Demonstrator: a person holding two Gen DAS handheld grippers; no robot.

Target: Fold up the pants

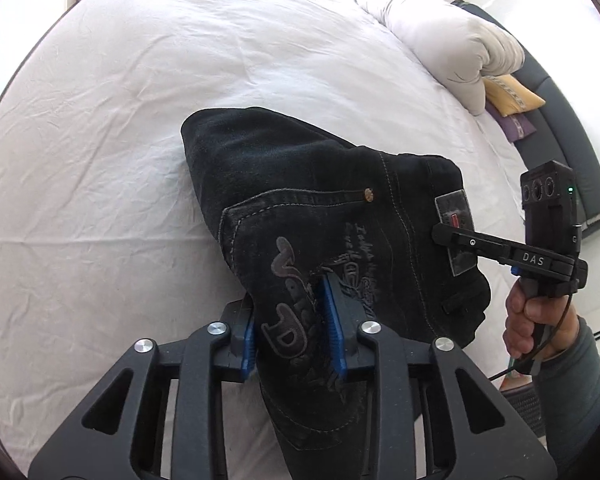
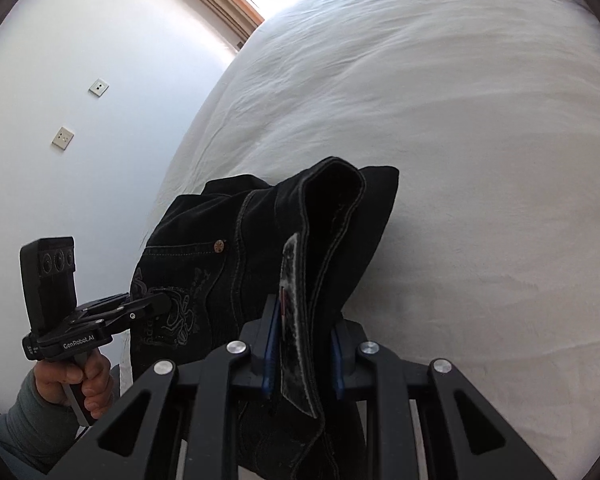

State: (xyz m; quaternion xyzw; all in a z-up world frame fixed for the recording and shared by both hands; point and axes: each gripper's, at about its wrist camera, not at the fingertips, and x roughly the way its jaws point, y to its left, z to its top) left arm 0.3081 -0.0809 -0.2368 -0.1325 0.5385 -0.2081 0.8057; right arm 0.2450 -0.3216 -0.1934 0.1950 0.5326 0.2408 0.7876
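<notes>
— Gripping anything, the left gripper [image 1: 292,320]?

— Yes, its blue pads [image 1: 334,320] are clamped on a fold of the black pants [image 1: 300,184] at the embroidered back pocket [image 1: 300,276].

— And the right gripper [image 2: 304,344]?

— Clenched too, on the waistband by the leather patch [image 2: 296,320]; the left wrist view shows its fingers pinching that same edge.

— Where do the pants sit?

— Folded into a thick bundle on the white bed sheet [image 1: 140,100], with the near end lifted between the two tools. A rolled white duvet [image 1: 440,32] lies at the bed's far side, with a yellow cushion [image 1: 512,94] beside it.
</notes>
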